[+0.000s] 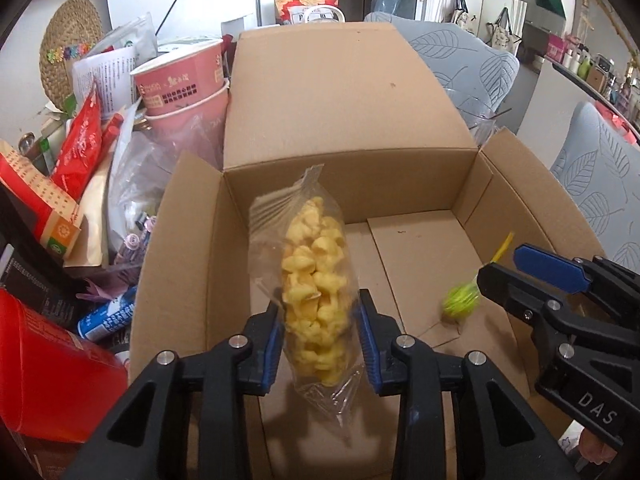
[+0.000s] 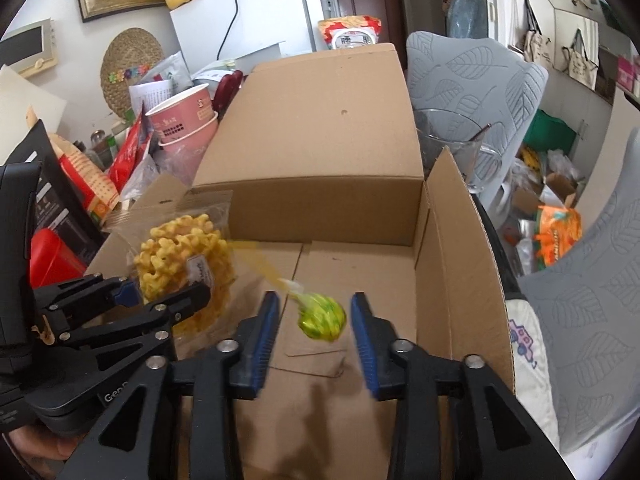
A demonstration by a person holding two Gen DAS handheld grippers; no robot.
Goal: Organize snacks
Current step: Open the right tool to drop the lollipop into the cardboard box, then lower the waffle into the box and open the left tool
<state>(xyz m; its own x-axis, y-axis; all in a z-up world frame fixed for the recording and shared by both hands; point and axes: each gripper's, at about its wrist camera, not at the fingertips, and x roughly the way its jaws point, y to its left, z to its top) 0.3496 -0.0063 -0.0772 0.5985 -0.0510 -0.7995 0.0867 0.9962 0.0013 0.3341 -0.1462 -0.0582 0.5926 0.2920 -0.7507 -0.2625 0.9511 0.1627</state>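
An open cardboard box (image 1: 352, 184) (image 2: 320, 216) lies below both grippers. My left gripper (image 1: 320, 304) (image 2: 164, 292) has a clear bag of yellow puffed snacks (image 1: 314, 280) (image 2: 180, 256) upright between its blue pads, which touch both sides of it above the box floor. My right gripper (image 2: 315, 298) (image 1: 500, 264) stands open over the box's right half. A green wrapped lollipop (image 2: 322, 316) (image 1: 460, 300) with a yellow stick sits blurred in the gap between its pads, clear of both.
Left of the box is a pile of clutter: stacked pink paper cups (image 1: 180, 80), red packets (image 1: 80, 140), a red box (image 1: 48, 360). Grey leaf-print cushions (image 1: 600, 192) stand to the right, a glass mug (image 2: 452, 148) behind the right flap.
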